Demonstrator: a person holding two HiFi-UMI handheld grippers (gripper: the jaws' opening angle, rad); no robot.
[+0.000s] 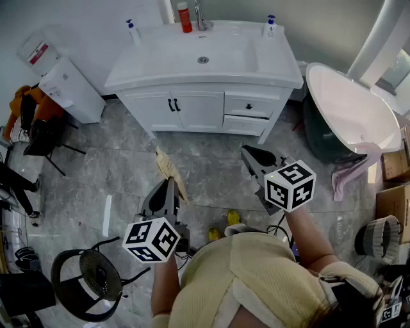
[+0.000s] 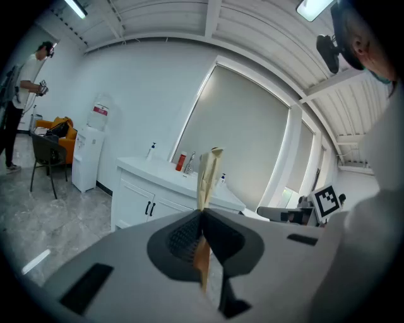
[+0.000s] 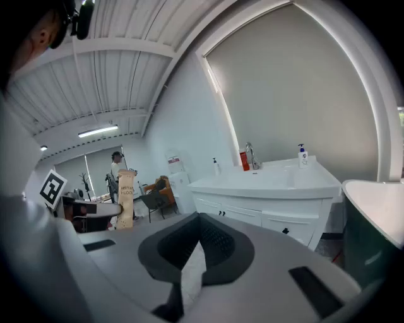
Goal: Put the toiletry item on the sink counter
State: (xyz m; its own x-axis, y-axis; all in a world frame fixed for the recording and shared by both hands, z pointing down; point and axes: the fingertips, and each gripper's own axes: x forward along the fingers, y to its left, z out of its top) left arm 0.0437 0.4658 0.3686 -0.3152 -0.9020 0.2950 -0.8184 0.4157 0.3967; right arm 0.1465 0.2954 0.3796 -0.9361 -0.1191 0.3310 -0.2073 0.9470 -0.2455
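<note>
While the sink counter (image 1: 154, 67) lies at 12 o'clock in the head view, well apart from both grippers, the left gripper (image 1: 168, 187) is clamped on the toiletry item, a flat tan packet (image 1: 166, 165). The left gripper view confirms this: the two jaws press together on the packet's lower part, and its upper end sticks up past the jaw tips, roughly upright. The packet is in the air over the grey tile floor (image 1: 211, 179), not touching the counter. The right gripper (image 1: 250, 155) is held at about 1 o'clock from the left one. In its own view its jaws meet at the tips with nothing between them. On the counter, a red bottle (image 1: 184, 17) stands just beside the faucet (image 1: 202, 19) at the back edge. One white pump bottle (image 1: 132, 30) stands at the back left corner and another (image 1: 270, 25) at the back right corner. The basin drain (image 1: 203, 59) sits in the middle. A white bathtub (image 1: 349, 106) is at 2 o'clock, near the counter's right end. A white water dispenser (image 1: 70, 90) stands at 10 o'clock, and a black chair (image 1: 90, 275) is at 8 o'clock. In the left gripper view, a second person (image 2: 19, 107) stands far off at 9 o'clock.
</note>
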